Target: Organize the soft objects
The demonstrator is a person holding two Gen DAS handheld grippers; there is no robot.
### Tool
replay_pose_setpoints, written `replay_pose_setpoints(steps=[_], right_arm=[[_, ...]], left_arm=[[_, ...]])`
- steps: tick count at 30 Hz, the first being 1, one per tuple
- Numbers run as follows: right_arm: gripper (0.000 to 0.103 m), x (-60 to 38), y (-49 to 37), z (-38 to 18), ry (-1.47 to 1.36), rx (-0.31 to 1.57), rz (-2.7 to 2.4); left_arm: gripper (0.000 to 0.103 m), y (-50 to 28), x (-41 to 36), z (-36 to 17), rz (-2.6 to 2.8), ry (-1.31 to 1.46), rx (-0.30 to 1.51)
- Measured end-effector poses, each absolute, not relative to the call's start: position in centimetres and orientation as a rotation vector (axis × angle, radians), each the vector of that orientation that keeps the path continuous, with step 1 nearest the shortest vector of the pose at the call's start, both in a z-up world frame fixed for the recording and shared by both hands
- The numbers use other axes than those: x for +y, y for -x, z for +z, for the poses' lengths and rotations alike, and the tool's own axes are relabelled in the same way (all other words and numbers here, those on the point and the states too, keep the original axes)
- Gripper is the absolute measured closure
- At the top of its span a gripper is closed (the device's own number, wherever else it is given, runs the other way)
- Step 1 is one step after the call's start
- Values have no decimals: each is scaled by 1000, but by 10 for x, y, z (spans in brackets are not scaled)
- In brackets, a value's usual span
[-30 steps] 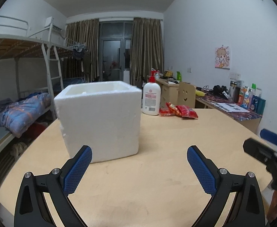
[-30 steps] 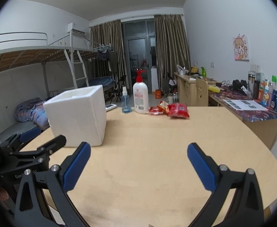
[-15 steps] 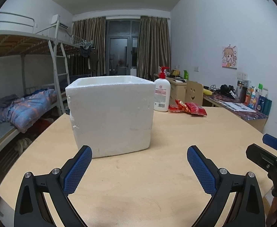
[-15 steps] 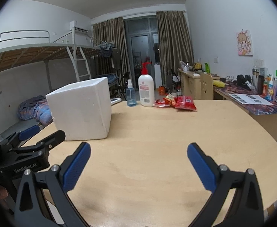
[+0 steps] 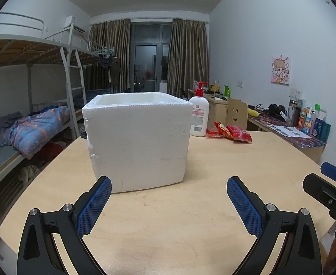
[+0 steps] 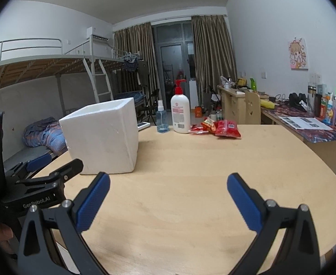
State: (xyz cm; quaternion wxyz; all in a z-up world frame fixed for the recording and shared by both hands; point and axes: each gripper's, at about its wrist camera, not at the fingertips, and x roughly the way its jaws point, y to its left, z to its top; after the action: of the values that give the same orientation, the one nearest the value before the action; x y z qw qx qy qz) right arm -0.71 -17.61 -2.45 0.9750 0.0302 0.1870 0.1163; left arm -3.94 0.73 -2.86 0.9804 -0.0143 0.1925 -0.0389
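Left wrist view: left gripper (image 5: 169, 197), fingers spread wide, empty, low over wooden table (image 5: 190, 217). White foam box (image 5: 138, 142), open-topped, at 12 o'clock, just beyond the fingertips. Red snack packets (image 5: 233, 133), the likely soft objects, at 1 o'clock, well apart, beside lotion pump bottle (image 5: 199, 115).
Right wrist view: right gripper (image 6: 168, 194), fingers released, empty; packets (image 6: 223, 127) at 12 o'clock, box (image 6: 103, 137) at 10 o'clock.
Advice: reach with the right, pinch one packet by its crimped edge, squeeze lightly, carry over the box rim.
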Motion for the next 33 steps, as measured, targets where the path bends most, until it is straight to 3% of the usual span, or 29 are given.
replay_pose_setpoints(steps=[33], right_arm=[[0, -178, 8, -23, -57, 377, 239]], left_arm=[[2, 42, 6, -26, -82, 26, 383]])
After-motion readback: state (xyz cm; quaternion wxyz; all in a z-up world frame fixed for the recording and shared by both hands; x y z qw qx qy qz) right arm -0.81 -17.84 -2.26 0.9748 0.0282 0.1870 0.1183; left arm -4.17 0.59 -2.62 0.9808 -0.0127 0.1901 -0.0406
